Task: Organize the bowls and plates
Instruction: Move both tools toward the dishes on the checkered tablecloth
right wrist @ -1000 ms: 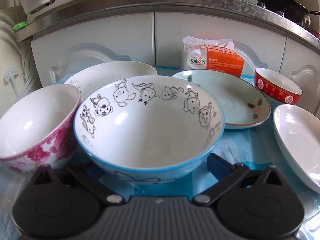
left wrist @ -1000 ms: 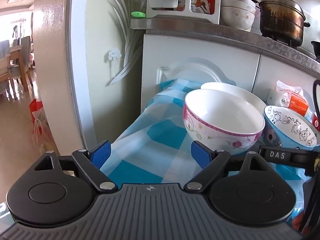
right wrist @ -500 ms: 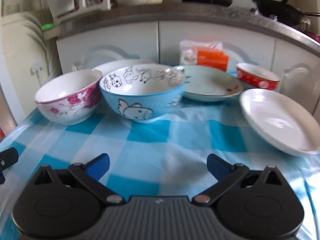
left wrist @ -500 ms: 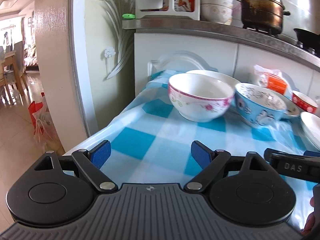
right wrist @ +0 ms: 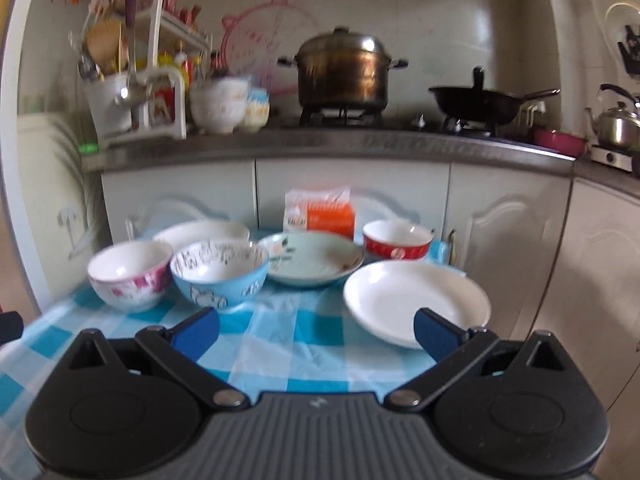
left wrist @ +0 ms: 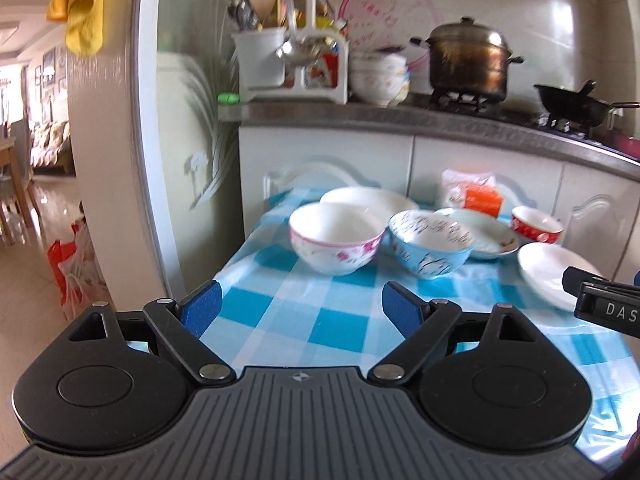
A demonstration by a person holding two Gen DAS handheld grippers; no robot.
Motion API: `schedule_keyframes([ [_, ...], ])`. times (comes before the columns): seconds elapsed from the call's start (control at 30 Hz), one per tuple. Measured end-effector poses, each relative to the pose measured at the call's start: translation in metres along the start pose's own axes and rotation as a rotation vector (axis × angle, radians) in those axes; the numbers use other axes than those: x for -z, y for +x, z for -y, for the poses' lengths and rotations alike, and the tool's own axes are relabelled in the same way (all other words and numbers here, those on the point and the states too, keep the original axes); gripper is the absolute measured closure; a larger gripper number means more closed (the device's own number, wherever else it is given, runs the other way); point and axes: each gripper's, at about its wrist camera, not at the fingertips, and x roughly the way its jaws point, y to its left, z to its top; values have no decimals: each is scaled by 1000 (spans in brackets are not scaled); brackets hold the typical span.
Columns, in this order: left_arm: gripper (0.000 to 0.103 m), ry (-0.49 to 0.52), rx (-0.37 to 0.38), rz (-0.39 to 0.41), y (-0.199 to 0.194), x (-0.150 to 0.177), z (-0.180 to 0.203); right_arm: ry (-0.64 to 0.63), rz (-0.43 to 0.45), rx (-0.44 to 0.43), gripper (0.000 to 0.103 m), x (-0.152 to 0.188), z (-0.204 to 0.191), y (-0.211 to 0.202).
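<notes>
On checked blue-and-white tablecloth [right wrist: 304,344], low table against white cabinet doors [right wrist: 352,192]: six dishes, all unstacked. Left to right in right wrist view — pink floral bowl [right wrist: 130,274], blue cartoon bowl [right wrist: 219,276] touching or just beside it, pale green plate [right wrist: 312,260], red bowl [right wrist: 397,240] at the back right, large white plate [right wrist: 416,300] nearest on the right. Behind the two front bowls, second white plate [right wrist: 202,232], partly hidden. Orange-and-white packet [right wrist: 320,216] upright against the cabinets, behind the green plate.

Left gripper [left wrist: 302,304]: blue pads spread wide, nothing between them, held above the near edge of the cloth, well short of the floral bowl [left wrist: 336,240]. Right gripper [right wrist: 316,330]: fingers likewise apart and empty — right pad overlapping the near rim of the large white plate in view, contact not discernible. Part of right gripper also at right edge of left wrist view.

On counter above: steel pot [right wrist: 343,68], black wok [right wrist: 478,106], stacked bowls [right wrist: 220,106], utensil rack [right wrist: 136,92], kettle [right wrist: 618,120]. Slight motion blur in both views.
</notes>
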Motion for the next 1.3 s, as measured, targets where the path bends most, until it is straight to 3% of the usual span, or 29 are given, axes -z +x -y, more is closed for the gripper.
schedule_keyframes([
  [0.47, 0, 10, 68, 81, -84, -26, -3, 59, 72, 37, 0, -24, 25, -70],
  [1.3, 0, 19, 67, 107, -94, -30, 1, 91, 113, 65, 0, -19, 27, -83],
])
